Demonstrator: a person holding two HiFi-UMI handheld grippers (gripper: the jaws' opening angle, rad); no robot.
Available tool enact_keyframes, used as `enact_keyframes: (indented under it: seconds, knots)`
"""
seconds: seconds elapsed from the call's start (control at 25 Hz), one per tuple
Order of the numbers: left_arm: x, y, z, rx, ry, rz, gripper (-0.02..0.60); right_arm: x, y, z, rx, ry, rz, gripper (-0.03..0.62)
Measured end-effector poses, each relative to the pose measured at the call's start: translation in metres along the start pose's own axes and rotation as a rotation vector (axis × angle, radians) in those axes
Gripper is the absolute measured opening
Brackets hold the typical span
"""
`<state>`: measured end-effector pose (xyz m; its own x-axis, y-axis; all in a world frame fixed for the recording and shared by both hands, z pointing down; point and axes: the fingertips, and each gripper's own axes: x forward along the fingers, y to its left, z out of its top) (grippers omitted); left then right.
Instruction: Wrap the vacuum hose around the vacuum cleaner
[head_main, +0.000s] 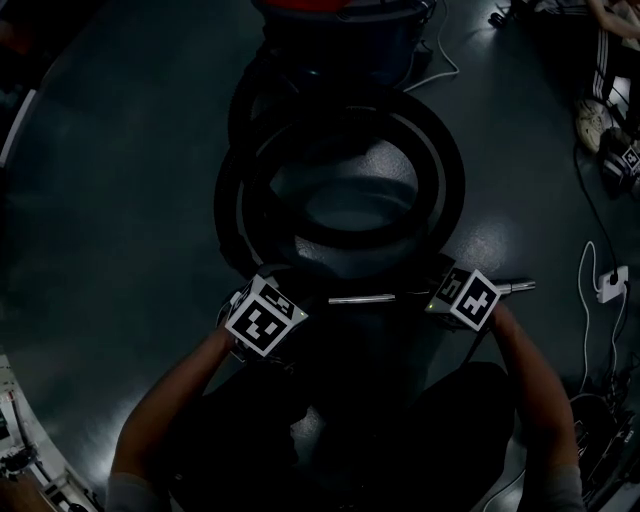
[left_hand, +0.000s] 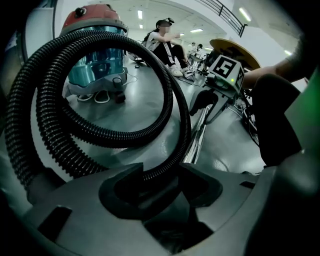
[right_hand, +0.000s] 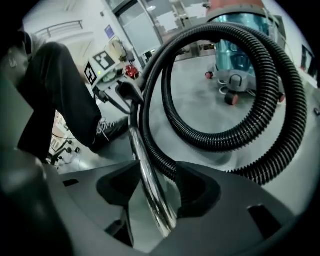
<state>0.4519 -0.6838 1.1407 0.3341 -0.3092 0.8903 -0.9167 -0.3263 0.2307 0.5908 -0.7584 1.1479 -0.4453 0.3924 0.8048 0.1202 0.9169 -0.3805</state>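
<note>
Gaping unclenched, left gripper (left_hand: 161, 174) astride hose (left_hand: 100, 138), right gripper (right_hand: 156, 172) astride chrome tube (right_hand: 137, 145), bare floor (head_main: 120, 200) all round.

no legible text, brand or number, blue wall sign (right_hand: 108, 31) (too blurred)

Large indoor hall, lab-like: glossy grey floor (left_hand: 145, 107), ceiling strip lights (left_hand: 140, 14), upper railing (left_hand: 227, 12), person (left_hand: 162, 45) sitting on floor, loose cables (head_main: 586, 320) around.

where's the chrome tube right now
In the head view the chrome tube lies between the left claw and right claw, below the coiled hose, passing through the right claw's open jaws.
</note>
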Motion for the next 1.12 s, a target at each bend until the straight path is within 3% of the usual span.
enact_keyframes:
  seconds: [0.32, 0.56, 0.64, 0.88, 1.12]
  knots:
    - [0.004, -0.009, 0.025, 0.055, -0.037, -0.004, 0.206, -0.012, 0.007, 0.026, 0.009, -0.133, 0.039, 0.215]
    - [0.002, -0.008, 0.043, 0.076, -0.094, 0.036, 0.058, -0.013, -0.001, 0.040, -0.002, -0.191, -0.056, 0.033]
    - [0.002, -0.010, 0.046, 0.071, -0.108, 0.035, 0.008, -0.014, -0.004, 0.043, 0.012, -0.207, -0.071, 0.006]
    - [0.004, -0.015, 0.053, 0.101, -0.114, 0.013, 0.008, -0.016, -0.006, 0.045, 0.035, -0.214, -0.083, 0.006]
    - [-0.008, -0.005, 0.082, 0.206, -0.171, 0.037, 0.008, -0.020, -0.025, 0.061, 0.055, -0.249, -0.180, 0.006]
